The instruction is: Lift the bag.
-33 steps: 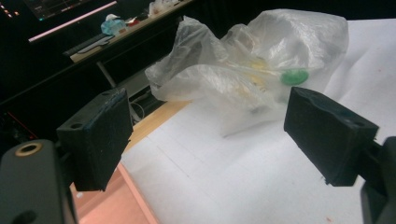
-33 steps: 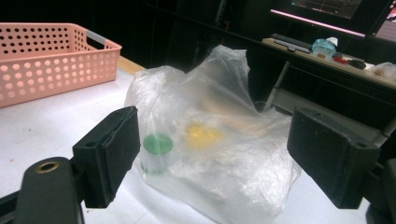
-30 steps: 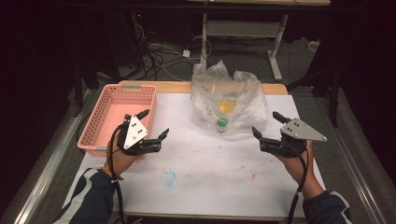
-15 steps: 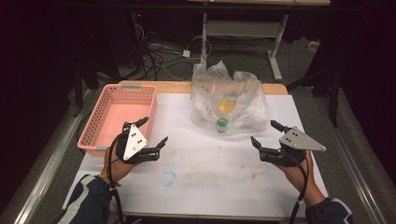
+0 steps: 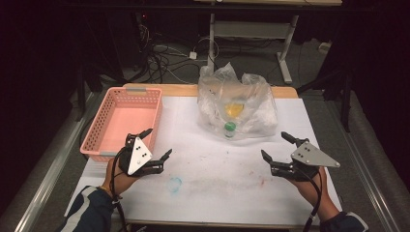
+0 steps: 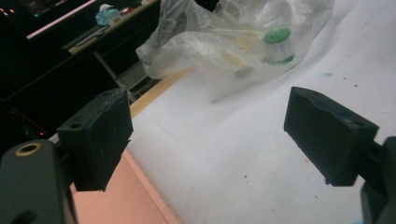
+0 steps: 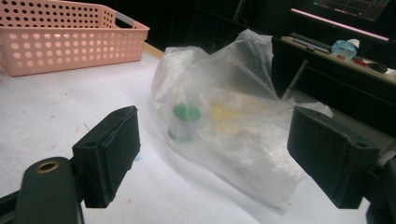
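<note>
A crumpled clear plastic bag lies at the back middle of the white table top. Inside it I see a small bottle with a green cap and something yellow. The bag and the green-capped bottle lie far ahead of my left gripper. My left gripper is open at the front left, beside the pink basket. My right gripper is open at the front right, facing the bag and its green-capped bottle. Nothing is between either pair of jaws.
The pink perforated basket stands at the table's left with nothing in it. A blue smudge and faint red marks stain the white top. Cables and desk legs lie on the dark floor behind. A wooden table edge runs along the back.
Both hands have drawn back toward the near edge of the table. The left gripper's plate has tilted more. Both grippers stay open.
</note>
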A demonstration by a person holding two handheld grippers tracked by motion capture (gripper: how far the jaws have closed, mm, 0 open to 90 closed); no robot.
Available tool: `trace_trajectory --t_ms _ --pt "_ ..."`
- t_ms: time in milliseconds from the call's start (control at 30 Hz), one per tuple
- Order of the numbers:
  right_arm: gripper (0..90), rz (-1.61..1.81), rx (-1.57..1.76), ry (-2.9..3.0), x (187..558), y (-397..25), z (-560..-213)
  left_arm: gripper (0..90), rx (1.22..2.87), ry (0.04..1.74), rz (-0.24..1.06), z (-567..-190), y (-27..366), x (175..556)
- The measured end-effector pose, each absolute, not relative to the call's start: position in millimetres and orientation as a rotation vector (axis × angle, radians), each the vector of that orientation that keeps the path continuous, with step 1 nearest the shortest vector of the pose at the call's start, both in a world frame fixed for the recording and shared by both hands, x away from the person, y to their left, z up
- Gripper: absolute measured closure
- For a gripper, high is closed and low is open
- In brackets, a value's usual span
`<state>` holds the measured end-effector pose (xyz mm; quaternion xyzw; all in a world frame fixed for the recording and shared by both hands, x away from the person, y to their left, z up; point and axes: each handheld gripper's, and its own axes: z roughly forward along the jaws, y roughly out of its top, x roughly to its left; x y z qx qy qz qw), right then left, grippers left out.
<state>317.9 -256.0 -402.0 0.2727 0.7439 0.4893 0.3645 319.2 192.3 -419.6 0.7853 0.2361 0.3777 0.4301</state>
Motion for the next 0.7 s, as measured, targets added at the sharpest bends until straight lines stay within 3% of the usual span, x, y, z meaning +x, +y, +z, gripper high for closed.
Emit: trace_trajectory --t_ms 700 --pt "17.8 1.229 0.690 2.006 299.2 -256.1 -440.1 15.2 2.047 0.609 0.898 -448.1 202.5 303.1"
